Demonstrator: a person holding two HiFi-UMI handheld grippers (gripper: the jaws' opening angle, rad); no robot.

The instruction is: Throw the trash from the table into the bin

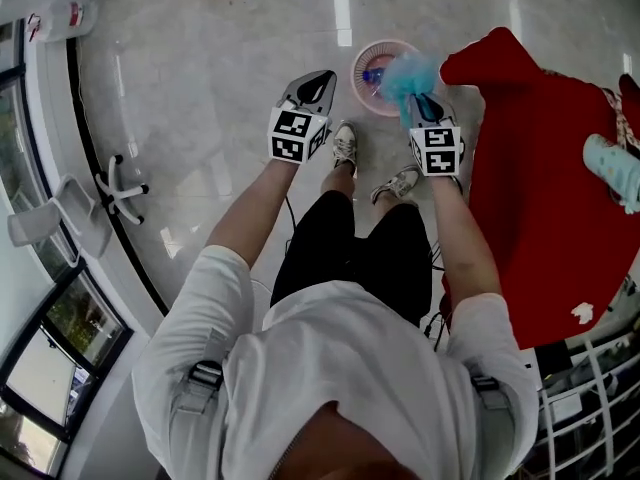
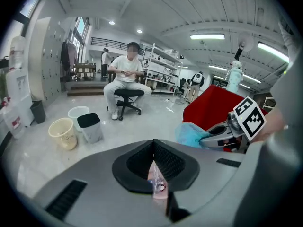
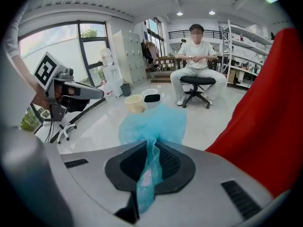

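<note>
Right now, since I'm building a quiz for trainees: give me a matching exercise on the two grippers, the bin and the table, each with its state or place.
Things
1. left gripper
2. right gripper
3. bin
4. table

States or places
A. draped in red
B. shut on a blue cloth
C. on the floor, by the shoes
D. shut on a clear wrapper

Pairs: 1-D, 2-B, 3-C, 4-A

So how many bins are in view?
4: pink basket at the person's feet; cream basket, white bucket and black-lidded bin near the seated person. More may be hidden.
</note>
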